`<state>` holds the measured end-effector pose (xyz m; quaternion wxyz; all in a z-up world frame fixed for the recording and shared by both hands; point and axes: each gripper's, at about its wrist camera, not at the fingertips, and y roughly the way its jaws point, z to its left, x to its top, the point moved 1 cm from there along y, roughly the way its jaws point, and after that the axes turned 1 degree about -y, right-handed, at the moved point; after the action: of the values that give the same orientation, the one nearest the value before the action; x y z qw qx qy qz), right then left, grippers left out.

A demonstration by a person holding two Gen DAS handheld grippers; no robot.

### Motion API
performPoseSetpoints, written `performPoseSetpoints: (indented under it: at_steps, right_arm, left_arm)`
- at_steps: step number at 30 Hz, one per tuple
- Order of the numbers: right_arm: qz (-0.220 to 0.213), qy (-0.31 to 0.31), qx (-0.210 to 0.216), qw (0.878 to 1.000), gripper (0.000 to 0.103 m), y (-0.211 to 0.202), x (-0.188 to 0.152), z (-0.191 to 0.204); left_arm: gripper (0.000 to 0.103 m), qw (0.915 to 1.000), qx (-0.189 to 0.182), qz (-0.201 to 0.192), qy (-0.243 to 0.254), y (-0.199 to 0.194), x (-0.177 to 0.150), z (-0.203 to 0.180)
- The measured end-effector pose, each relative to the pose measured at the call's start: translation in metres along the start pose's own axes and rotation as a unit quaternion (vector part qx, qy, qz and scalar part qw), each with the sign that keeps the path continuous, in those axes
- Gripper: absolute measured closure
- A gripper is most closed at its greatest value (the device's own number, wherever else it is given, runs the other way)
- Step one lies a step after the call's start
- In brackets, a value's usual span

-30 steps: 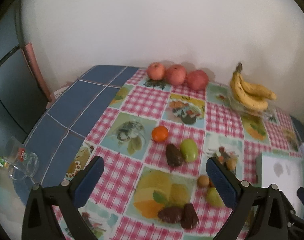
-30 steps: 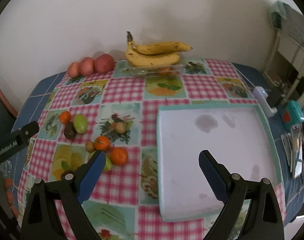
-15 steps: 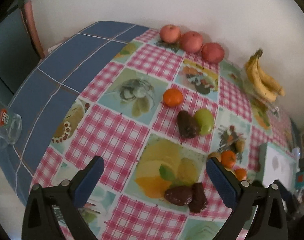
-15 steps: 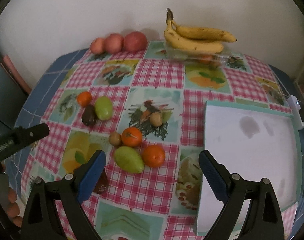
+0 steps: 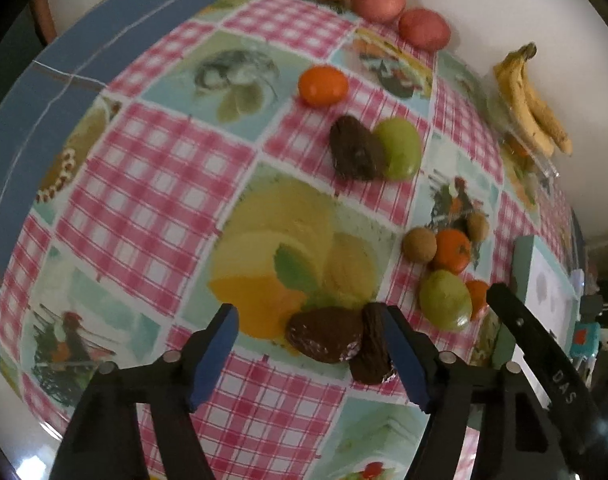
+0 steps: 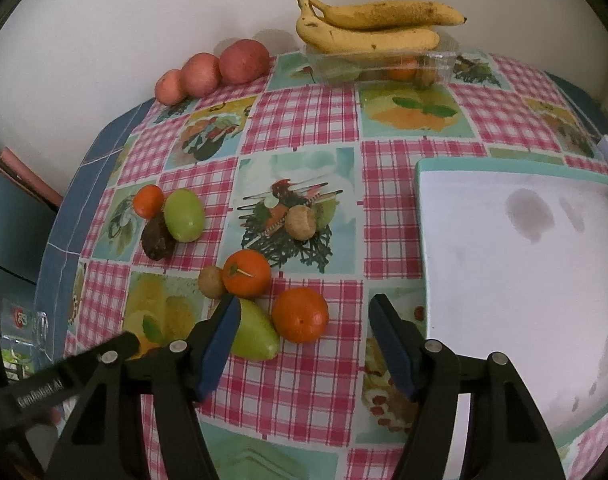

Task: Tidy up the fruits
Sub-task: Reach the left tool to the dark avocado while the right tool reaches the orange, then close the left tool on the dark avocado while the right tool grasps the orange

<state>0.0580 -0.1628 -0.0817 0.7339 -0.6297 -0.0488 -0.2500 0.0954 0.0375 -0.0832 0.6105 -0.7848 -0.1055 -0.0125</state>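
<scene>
Two dark brown fruits [image 5: 336, 340] lie touching on the checked tablecloth [image 5: 144, 184] between the closing, not yet gripping jaws of the left gripper [image 5: 310, 350]. The right gripper [image 6: 304, 340], also closing, brackets an orange [image 6: 300, 315] and a green fruit [image 6: 253, 334]; a white tray [image 6: 524, 280] lies to its right.

Fruits [image 6: 300, 314] scattered on checkered tablecloth [image 6: 304, 128]

The tablecloth [image 6: 304, 128] looks like smooth oilcloth with a light shine. The tray [image 6: 504, 280] has a matt white surface. The bananas [image 6: 368, 24] lie on a clear glossy plastic box [image 6: 436, 62]. The two dark fruits [image 5: 336, 340] look wrinkled and dull. The orange [image 6: 300, 314] has glossy skin.
</scene>
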Motion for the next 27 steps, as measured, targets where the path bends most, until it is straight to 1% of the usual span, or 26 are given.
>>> performPoseSetpoints:
  at_steps: [1,5,8,10,11,12,17,20,22,27]
  right_arm:
    - [0.003,0.001,0.0,1.0,0.038,0.003,0.0,0.0]
    - [0.017,0.001,0.001,1.0,0.041,0.012,-0.003,-0.001]
    - [0.022,-0.001,0.0,1.0,0.043,0.016,-0.004,0.0]
    - [0.018,0.0,0.004,1.0,0.045,0.017,-0.004,0.0]
    - [0.017,0.001,0.007,1.0,0.046,0.017,-0.004,0.0]
    - [0.017,0.003,0.01,1.0,0.047,0.017,-0.004,0.0]
    - [0.017,0.023,0.034,0.999,0.053,0.017,-0.005,-0.005]
    - [0.017,0.029,0.038,0.999,0.058,0.018,-0.005,-0.007]
    - [0.02,0.036,0.037,0.998,0.063,0.018,-0.006,-0.009]
    - [0.024,0.043,0.041,0.998,0.063,0.021,-0.007,-0.012]
  left_arm:
    - [0.027,1.0,0.001,0.005,0.002,0.002,-0.001,-0.001]
    - [0.028,0.9996,0.013,0.024,0.006,0.015,-0.004,-0.003]
    - [0.03,0.9997,0.001,0.026,0.001,0.017,-0.005,-0.002]
    - [0.038,0.9997,0.0,0.023,0.0,0.017,-0.005,-0.002]
    - [0.049,0.9997,0.0,0.026,-0.001,0.018,-0.006,-0.003]
    - [0.053,0.9995,-0.001,0.03,-0.002,0.018,-0.009,-0.001]
    - [0.054,0.9995,0.005,0.03,-0.001,0.019,-0.009,-0.001]
    - [0.054,0.9995,0.009,0.03,0.001,0.02,-0.008,-0.004]
    - [0.054,0.9995,0.012,0.029,0.003,0.02,-0.008,-0.005]
    - [0.054,0.9994,0.017,0.028,0.007,0.021,-0.005,-0.008]
